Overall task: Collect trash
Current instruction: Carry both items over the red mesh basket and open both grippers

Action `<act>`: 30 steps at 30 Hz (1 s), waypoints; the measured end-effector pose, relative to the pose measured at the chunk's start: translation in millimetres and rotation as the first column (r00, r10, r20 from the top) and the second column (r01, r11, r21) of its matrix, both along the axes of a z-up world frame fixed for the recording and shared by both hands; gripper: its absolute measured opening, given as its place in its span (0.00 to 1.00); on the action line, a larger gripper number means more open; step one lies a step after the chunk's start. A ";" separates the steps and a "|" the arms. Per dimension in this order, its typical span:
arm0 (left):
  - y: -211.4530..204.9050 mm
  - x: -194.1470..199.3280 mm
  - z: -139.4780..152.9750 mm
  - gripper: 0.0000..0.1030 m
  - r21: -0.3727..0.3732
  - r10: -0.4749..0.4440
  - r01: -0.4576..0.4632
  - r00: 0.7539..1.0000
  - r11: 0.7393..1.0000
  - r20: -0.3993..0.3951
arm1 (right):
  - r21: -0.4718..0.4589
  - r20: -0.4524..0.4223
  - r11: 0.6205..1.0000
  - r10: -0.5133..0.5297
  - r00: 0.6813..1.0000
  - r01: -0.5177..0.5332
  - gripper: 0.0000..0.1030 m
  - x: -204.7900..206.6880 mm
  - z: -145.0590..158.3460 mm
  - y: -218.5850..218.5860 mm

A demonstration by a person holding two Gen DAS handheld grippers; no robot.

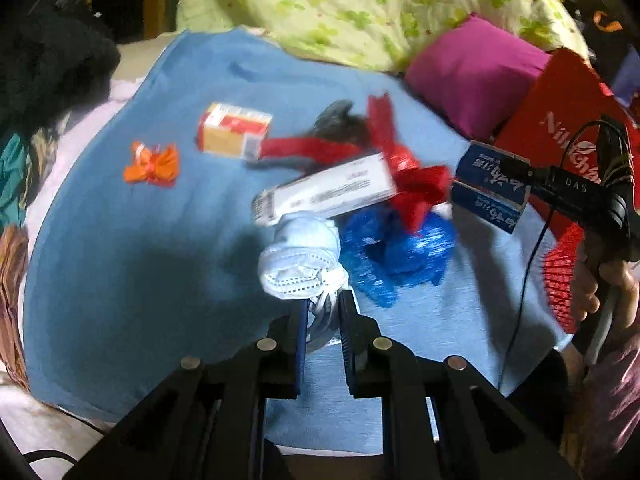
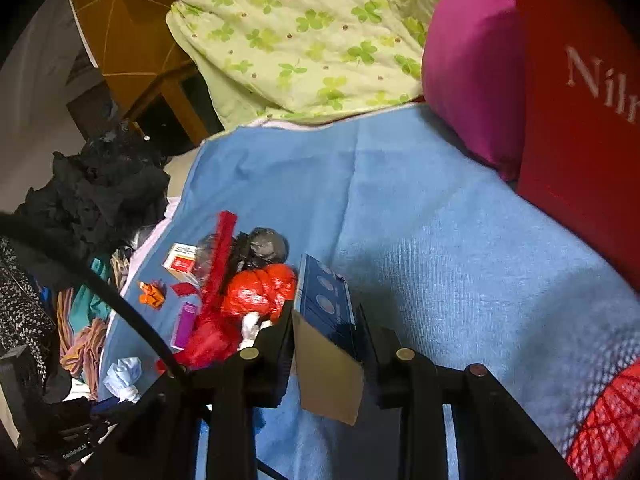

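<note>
While both hands hold their tongs above the bed, each one already has a piece of trash. The left gripper [image 1: 323,300] has its two black fingers pressed close together, and they pinch the white straps of a crumpled pale-blue paper face mask [image 1: 302,258]. The mask bunches up just past the fingertips, over the big blue cloth sheet [image 1: 140,240] that covers the bed.

The right gripper [image 2: 326,312] squeezes a dark blue cardboard box with white circles on it [image 2: 326,294]. The box stands up between the fingers, and its plain brown flap [image 2: 328,376] hangs down toward the camera.

More trash lies in a heap on the blue sheet (most of it is a bit blurry). I can see a long white cardboard box [image 1: 324,190], a crinkly shiny blue plastic wrapper [image 1: 396,256] just beside the mask, a bunch of red plastic wrap [image 1: 400,168] and a small red-and-yellow box [image 1: 234,130]. A little orange candy wrapper [image 1: 152,164] sits by itself, well apart from the heap.

At the back of the bed there is a light green blanket with clover leaves [image 2: 304,36] and a bright pink pillow [image 2: 472,64]. A tall red paper bag with white letters [image 2: 580,140] stands next to the pillow.
</note>
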State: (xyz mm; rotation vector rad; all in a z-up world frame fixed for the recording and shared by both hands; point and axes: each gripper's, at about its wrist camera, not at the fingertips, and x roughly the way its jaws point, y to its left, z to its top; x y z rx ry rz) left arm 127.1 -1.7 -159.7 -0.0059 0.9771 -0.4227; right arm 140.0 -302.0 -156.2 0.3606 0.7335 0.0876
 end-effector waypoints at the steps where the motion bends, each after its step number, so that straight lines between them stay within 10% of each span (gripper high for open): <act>1: -4.7 -4.1 7.5 0.16 -0.003 -0.015 0.015 1.000 1.000 0.015 | -0.004 0.023 1.000 0.002 1.000 -0.002 0.31 -9.0 9.3 1.6; 12: -138.2 -40.7 97.0 0.16 -0.045 -0.350 0.361 0.923 0.932 0.161 | 0.004 0.242 0.985 -0.170 0.955 0.174 0.31 -162.9 108.1 -52.9; 24: -328.6 -85.4 98.1 0.19 0.021 -0.621 0.626 0.768 0.779 0.155 | 0.196 0.152 0.864 -0.494 0.856 0.463 0.33 -286.4 72.0 -187.1; 30: -350.7 -91.1 83.2 0.64 0.086 -0.622 0.617 0.766 0.783 0.163 | 0.277 0.150 0.829 -0.536 0.831 0.486 0.76 -304.3 48.0 -209.3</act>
